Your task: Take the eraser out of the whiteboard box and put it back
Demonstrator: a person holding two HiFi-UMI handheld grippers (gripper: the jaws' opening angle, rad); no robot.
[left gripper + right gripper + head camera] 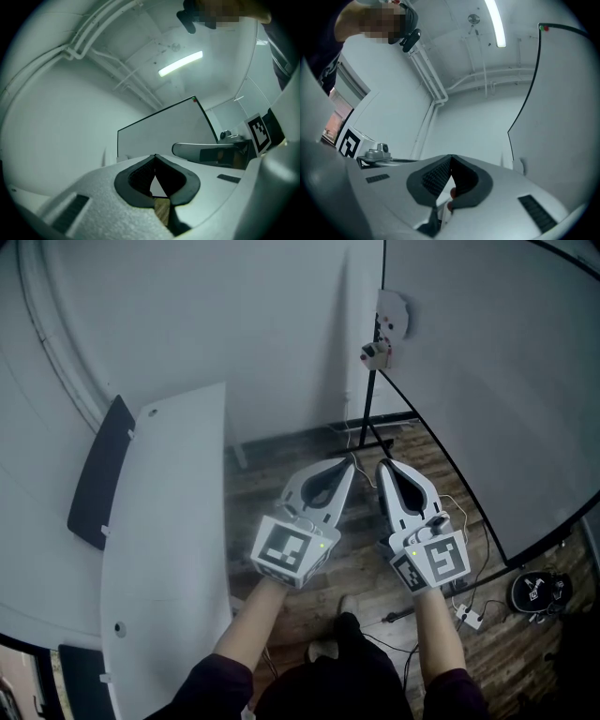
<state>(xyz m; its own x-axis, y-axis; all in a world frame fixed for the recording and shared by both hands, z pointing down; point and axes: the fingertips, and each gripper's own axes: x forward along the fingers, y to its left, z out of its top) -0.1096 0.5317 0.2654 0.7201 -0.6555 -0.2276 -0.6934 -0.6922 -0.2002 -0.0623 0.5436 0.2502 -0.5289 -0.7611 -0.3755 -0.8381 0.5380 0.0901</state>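
A large whiteboard (487, 381) on a black stand fills the right of the head view. A small whitish box (375, 354) hangs at its left edge, below a round white piece (394, 313). I cannot make out the eraser. My left gripper (349, 466) and right gripper (382, 465) are held side by side over the wooden floor, well short of the box. Both point toward the board. The left gripper (155, 156) has its jaws together with nothing between them. The right gripper (451, 157) is shut and empty too.
A long white table (164, 521) runs along the left, with dark chairs (98, 474) at its far side. The stand's legs (370, 432) and cables (464, 610) lie on the floor, with a black round object (539, 592) at the right.
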